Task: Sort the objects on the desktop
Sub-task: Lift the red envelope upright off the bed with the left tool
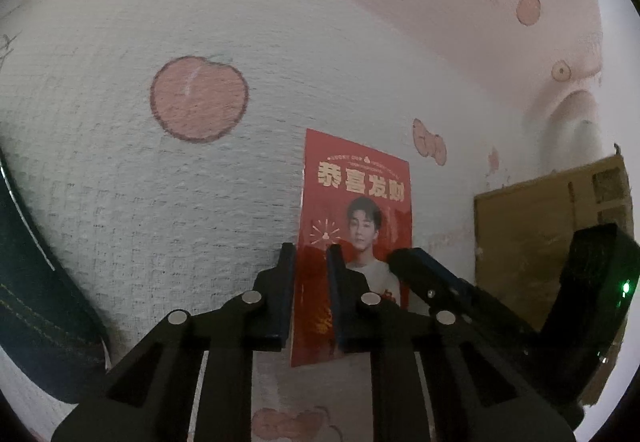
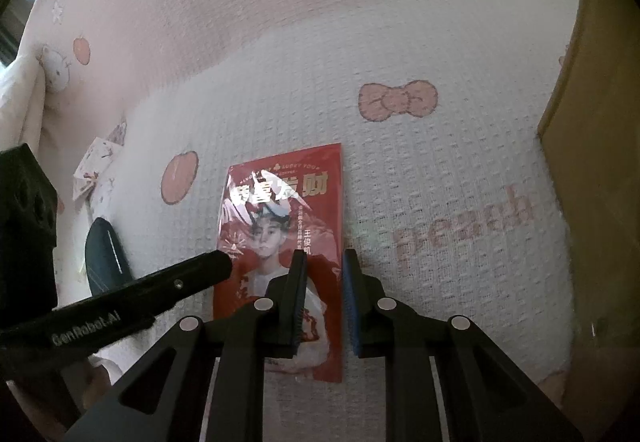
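Observation:
A red card (image 1: 360,182) printed with gold characters and a person's picture lies flat on a white and pink blanket (image 1: 160,202). My left gripper (image 1: 311,248) points down over the card's lower left part, jaws slightly apart, with the card's left edge showing in the narrow gap. In the right wrist view the same red card (image 2: 280,226) lies under my right gripper (image 2: 322,252), whose jaws are also slightly apart astride the card's right edge. No pad visibly presses on the card. Each view shows the other gripper's tip at the card: right gripper (image 1: 404,258), left gripper (image 2: 222,262).
A brown cardboard box (image 1: 540,226) (image 2: 592,130) stands on the blanket to the right of the card. A dark blue stitched object (image 1: 36,282) (image 2: 104,254) lies to the left. Small printed paper cards (image 2: 96,166) lie further left near the blanket's edge.

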`<state>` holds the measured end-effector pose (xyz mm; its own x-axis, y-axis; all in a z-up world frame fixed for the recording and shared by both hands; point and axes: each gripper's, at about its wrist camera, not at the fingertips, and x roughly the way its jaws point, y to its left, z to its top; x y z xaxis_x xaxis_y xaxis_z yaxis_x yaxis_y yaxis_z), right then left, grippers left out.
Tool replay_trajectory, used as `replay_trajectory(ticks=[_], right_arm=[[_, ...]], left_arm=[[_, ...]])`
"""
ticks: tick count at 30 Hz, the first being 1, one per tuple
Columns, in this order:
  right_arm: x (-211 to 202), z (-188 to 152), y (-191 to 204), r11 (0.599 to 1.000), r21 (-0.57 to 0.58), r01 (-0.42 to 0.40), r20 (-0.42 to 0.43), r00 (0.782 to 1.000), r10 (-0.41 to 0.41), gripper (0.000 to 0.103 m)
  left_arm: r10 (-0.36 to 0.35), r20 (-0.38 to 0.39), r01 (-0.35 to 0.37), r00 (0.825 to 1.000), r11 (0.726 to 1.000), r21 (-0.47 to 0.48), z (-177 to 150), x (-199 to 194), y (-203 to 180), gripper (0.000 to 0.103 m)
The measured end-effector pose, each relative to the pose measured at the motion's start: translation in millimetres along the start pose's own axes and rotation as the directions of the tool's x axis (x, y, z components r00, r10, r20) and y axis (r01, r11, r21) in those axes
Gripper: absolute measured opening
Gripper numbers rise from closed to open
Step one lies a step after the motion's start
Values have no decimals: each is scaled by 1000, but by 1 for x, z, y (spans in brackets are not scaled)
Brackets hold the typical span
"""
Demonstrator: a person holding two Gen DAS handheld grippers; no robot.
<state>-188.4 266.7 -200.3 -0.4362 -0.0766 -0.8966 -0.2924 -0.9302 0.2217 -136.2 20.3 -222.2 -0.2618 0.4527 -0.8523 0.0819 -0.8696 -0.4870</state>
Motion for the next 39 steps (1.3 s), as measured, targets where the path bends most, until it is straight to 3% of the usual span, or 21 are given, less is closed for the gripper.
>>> replay_trajectory(ticks=[7,12,14,15,18,21,24,27,31,32,34,37,39], right_arm=[[4,-4,7,997,-58,42,-2,999,-42,13],[6,-9,13,993,-84,86,31,996,-84,13],[5,-8,7,997,-57,60,32,998,-58,13],[5,-9,3,998,-35,43,32,999,-42,13],[6,-8,-5,1000,-4,4,32,999,-4,13],[6,-10,-2,1000,-5,15,34,999,-15,13],[5,-10,-2,1000,18,19,42,999,-19,13],[4,-12,-9,998,58,-7,50,999,4,13],[4,-10,-15,991,133,-30,52,998,23,13],[4,-10,-14,990,139,-30,52,998,23,13],[5,-10,-10,991,134,-6,53,999,-1,13],[4,-11,-9,991,136,-9,53,999,2,13],[4,-10,-12,981,195,-14,57,998,3,13]], left_arm=[[-8,-31,7,999,1000,-20,4,4,4,15],[89,14,-90,996,991,103,21,8,-14,19],[28,-11,-26,1000,990,137,22,10,-22,57],[-3,-19,6,1000,990,141,21,11,-24,61],[15,-14,-13,1000,993,113,19,12,-27,56],[47,-13,-45,999,994,104,19,10,-23,39],[-32,-29,31,999,999,-39,19,6,-1,31],[-71,-39,68,997,996,-65,15,5,6,28],[-184,-36,172,982,961,-218,7,6,26,27],[-189,-39,175,981,957,-232,6,7,26,22],[-128,-44,118,991,977,-177,4,6,18,15],[-37,-25,34,999,995,-94,1,2,2,13],[-24,-10,23,1000,998,-60,1,0,0,13]])
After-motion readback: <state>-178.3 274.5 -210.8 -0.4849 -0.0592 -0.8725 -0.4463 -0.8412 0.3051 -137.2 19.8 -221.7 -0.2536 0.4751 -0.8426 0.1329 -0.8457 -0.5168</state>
